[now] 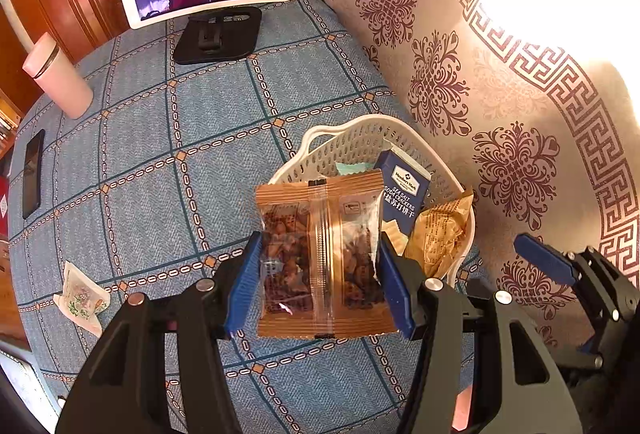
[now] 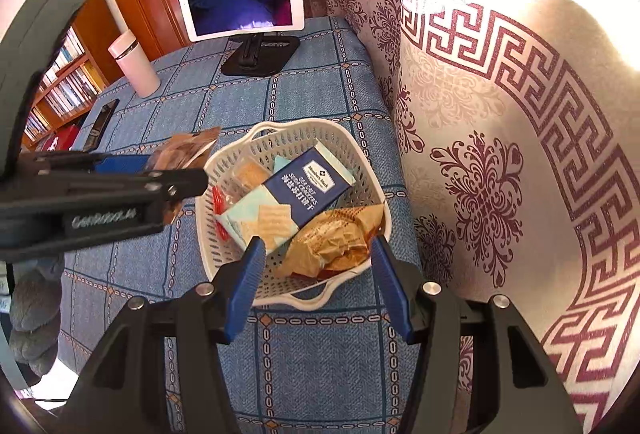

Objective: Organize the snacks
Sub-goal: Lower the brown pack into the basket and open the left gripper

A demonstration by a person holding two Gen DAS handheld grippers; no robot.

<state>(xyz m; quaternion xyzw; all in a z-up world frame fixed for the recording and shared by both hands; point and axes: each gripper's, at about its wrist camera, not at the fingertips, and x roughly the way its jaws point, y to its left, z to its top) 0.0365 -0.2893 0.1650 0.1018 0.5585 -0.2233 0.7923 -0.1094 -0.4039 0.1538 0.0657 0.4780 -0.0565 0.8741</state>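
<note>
One nut pack (image 1: pixel 320 254) clamped in left gripper (image 1: pixel 318 274), near basket (image 2: pixel 208 230); right gripper (image 2: pixel 318 286) apart, empty. Early release risks landing outside the rim.

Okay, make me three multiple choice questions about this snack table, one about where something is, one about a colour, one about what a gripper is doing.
1. Where does the dark phone lie?
A. in the basket
B. on the tablecloth, apart from the basket
C. on the tablet stand

2. What colour is the basket?
A. white
B. red
C. green

3. What is the left gripper doing?
A. hanging open with nothing in it
B. clamped on the pink bottle
C. holding a brown snack packet

Answers: 1 B, the phone rests flat on the blue tablecloth far to the left of the basket. 2 A, its perforated walls are white. 3 C, the brown snack packet sits pinched between the blue pads.
</note>
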